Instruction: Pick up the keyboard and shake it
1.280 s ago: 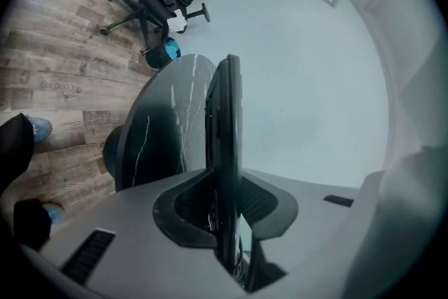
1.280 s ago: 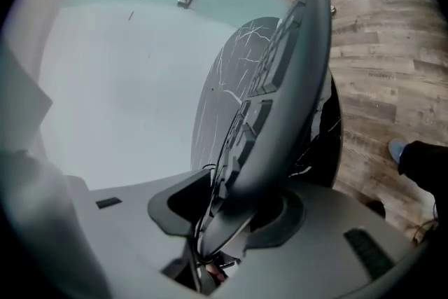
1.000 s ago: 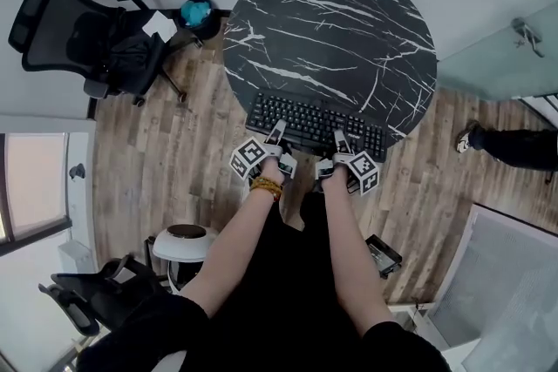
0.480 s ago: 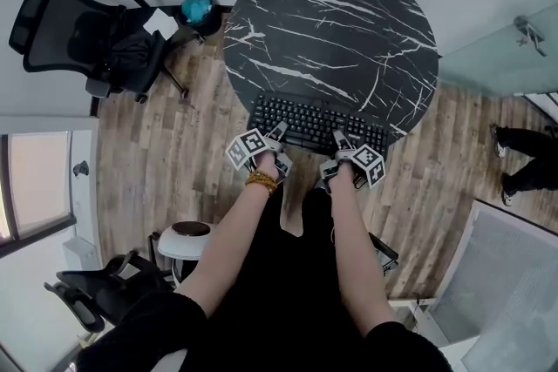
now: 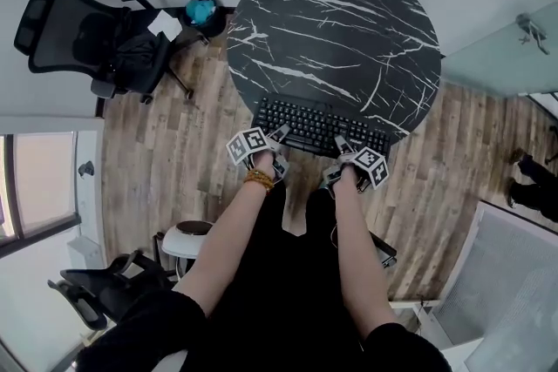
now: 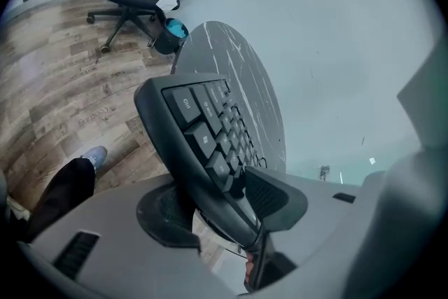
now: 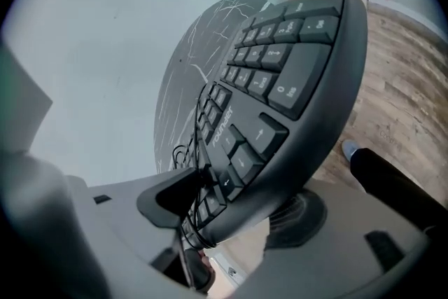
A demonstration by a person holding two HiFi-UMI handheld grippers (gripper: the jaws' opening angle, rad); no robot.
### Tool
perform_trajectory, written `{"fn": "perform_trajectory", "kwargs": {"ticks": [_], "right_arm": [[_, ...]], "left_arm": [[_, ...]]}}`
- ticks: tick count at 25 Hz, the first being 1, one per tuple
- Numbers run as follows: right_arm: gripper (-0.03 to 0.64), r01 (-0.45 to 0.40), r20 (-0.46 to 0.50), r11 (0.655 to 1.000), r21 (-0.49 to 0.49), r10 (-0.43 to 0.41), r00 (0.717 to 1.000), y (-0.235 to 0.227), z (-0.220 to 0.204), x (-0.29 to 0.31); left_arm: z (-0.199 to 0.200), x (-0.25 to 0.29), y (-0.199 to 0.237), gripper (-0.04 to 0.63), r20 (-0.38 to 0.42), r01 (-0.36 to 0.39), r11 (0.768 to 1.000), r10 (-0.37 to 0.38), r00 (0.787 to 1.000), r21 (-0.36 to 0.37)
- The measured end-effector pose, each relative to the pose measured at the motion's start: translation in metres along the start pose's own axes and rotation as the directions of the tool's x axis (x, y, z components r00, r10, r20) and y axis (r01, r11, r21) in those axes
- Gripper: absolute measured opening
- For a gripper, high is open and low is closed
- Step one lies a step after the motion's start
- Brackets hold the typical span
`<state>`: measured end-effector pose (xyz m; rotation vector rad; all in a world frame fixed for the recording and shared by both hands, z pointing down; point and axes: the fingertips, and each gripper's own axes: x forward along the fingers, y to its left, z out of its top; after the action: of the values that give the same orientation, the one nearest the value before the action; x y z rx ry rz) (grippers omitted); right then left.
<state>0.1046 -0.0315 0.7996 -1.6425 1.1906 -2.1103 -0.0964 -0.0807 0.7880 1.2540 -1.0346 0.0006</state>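
Observation:
A black keyboard (image 5: 318,125) lies at the near edge of the round black marble table (image 5: 331,22), its front edge overhanging toward me. My left gripper (image 5: 279,144) is at its front left edge and my right gripper (image 5: 338,157) at its front right edge. In the left gripper view the keyboard (image 6: 203,129) runs between the jaws of the left gripper (image 6: 217,210), one over the keys and one beneath. The right gripper (image 7: 238,210) straddles the keyboard (image 7: 280,101) the same way. Both pairs of jaws have just been opening and stand wide round the edge, not pressing on it.
A black office chair (image 5: 87,39) and a bin holding something teal (image 5: 202,11) stand at the far left on the wood floor. A white round stool (image 5: 187,240) sits by my left leg. A bystander's foot (image 5: 527,187) shows at the right, near glass panels.
Both grippers have shifted slightly along the keyboard's front edge, and the keyboard sits a touch lower and flatter. The bystander at the right has walked toward the frame's edge.

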Motion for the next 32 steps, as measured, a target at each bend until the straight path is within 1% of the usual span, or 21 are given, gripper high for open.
{"fn": "perform_trajectory", "kwargs": {"ticks": [6, 9, 12, 13, 15, 17, 19, 20, 22, 24, 26, 28, 31, 32], "right_arm": [[0.282, 0.054, -0.073, 0.998, -0.02, -0.055, 0.996, -0.005, -0.001, -0.004], [0.284, 0.057, -0.103, 0.998, -0.007, -0.057, 0.993, -0.005, -0.001, -0.004], [0.284, 0.042, -0.152, 0.999, -0.006, -0.042, 0.988, -0.005, -0.003, -0.004], [0.284, 0.038, -0.171, 0.999, -0.026, -0.042, 0.984, -0.004, -0.005, -0.005], [0.284, 0.037, -0.187, 0.994, -0.105, -0.056, 0.981, -0.001, -0.006, -0.006], [0.282, 0.047, -0.168, 0.977, -0.206, -0.083, 0.982, 0.006, -0.003, -0.007], [0.282, 0.059, -0.139, 0.958, -0.28, -0.101, 0.985, 0.017, 0.002, -0.006], [0.282, 0.064, -0.134, 0.953, -0.296, -0.107, 0.985, 0.021, 0.004, -0.005], [0.282, 0.067, -0.156, 0.956, -0.286, -0.115, 0.981, 0.024, 0.004, 0.0], [0.284, 0.06, -0.207, 0.965, -0.257, -0.116, 0.972, 0.018, -0.001, 0.004], [0.284, 0.046, -0.284, 0.97, -0.24, -0.116, 0.952, 0.01, -0.011, 0.003], [0.284, 0.027, -0.358, 0.969, -0.244, -0.116, 0.927, 0.004, -0.021, 0.002], [0.282, 0.011, -0.403, 0.965, -0.263, -0.12, 0.907, -0.002, -0.026, 0.002], [0.282, 0.006, -0.427, 0.961, -0.276, -0.128, 0.895, -0.003, -0.029, 0.001]], "left_arm": [[-0.004, -0.001, 0.008, 0.224, -0.033, -0.026, 1.0, 0.026, 0.999, 0.002], [-0.003, -0.001, 0.007, 0.227, -0.037, -0.017, 1.0, 0.018, 0.999, 0.005], [-0.001, -0.001, 0.004, 0.227, -0.038, -0.014, 0.999, 0.015, 0.999, 0.034], [-0.001, -0.001, 0.004, 0.227, -0.038, -0.013, 0.999, 0.015, 0.999, 0.045], [0.001, 0.0, 0.001, 0.227, -0.039, -0.009, 0.998, 0.012, 0.999, 0.06], [0.002, -0.002, -0.003, 0.227, -0.038, -0.002, 0.997, 0.005, 0.999, 0.071], [0.006, -0.003, -0.007, 0.227, -0.027, 0.0, 0.996, 0.002, 1.0, 0.092], [0.008, -0.003, -0.009, 0.227, -0.025, -0.002, 0.995, 0.004, 1.0, 0.096], [0.012, -0.001, -0.008, 0.227, -0.031, -0.01, 0.996, 0.013, 0.999, 0.088], [0.013, 0.002, -0.005, 0.227, -0.049, -0.023, 0.997, 0.027, 0.998, 0.077], [0.011, 0.002, -0.001, 0.233, -0.076, -0.034, 0.996, 0.04, 0.996, 0.078], [0.009, 0.002, 0.003, 0.235, -0.103, -0.031, 0.996, 0.039, 0.994, 0.079], [0.007, 0.002, 0.005, 0.235, -0.135, -0.015, 0.997, 0.026, 0.991, 0.08], [0.007, 0.002, 0.005, 0.235, -0.146, -0.013, 0.996, 0.025, 0.989, 0.088]]}}
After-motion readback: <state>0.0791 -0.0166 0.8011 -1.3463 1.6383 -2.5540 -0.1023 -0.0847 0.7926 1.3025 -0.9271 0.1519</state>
